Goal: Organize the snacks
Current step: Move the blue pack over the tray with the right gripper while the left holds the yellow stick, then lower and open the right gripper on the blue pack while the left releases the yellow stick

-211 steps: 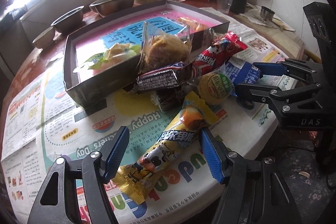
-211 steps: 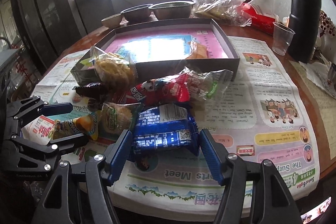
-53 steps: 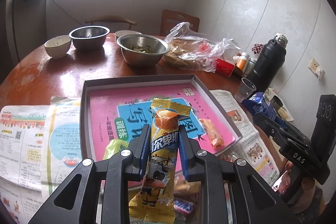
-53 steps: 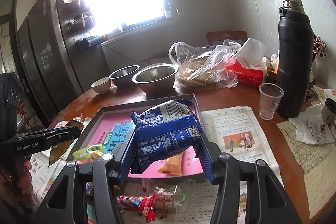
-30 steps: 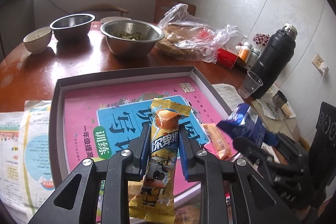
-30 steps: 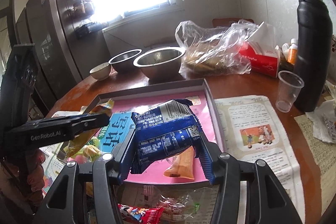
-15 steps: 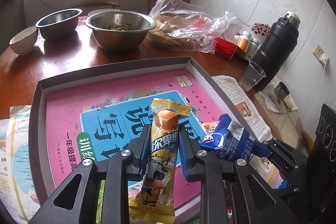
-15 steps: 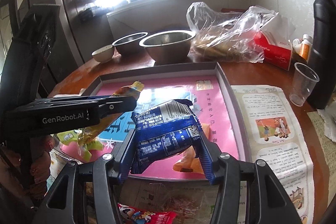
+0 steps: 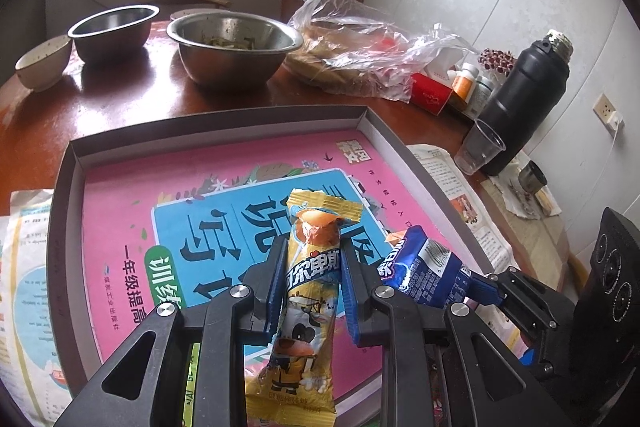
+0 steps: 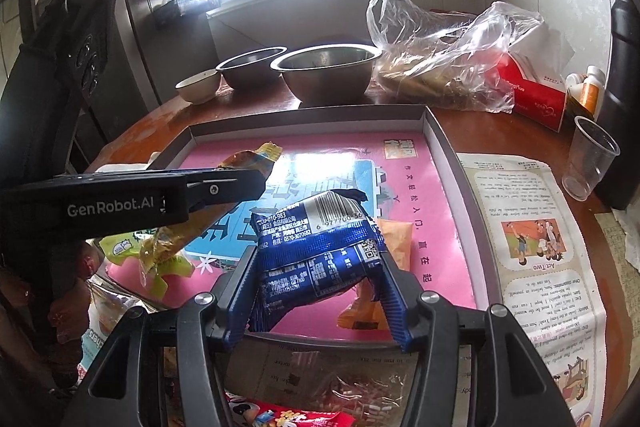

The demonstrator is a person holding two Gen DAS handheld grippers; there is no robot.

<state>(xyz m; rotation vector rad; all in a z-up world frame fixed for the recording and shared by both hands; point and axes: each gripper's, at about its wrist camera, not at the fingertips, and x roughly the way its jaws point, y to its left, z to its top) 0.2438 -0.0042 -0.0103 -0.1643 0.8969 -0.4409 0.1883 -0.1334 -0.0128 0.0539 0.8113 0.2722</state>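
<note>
your left gripper (image 9: 310,291) jaws pinch the yellow snack (image 9: 308,301) lengthwise and your right gripper (image 10: 316,291) jaws clamp the blue packet (image 10: 316,255), both just over the tray (image 9: 224,119), right nearer its front edge.

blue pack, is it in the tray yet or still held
Still held: the right claw grips the blue pack above the tray, its sides pinched between the pads.
</note>
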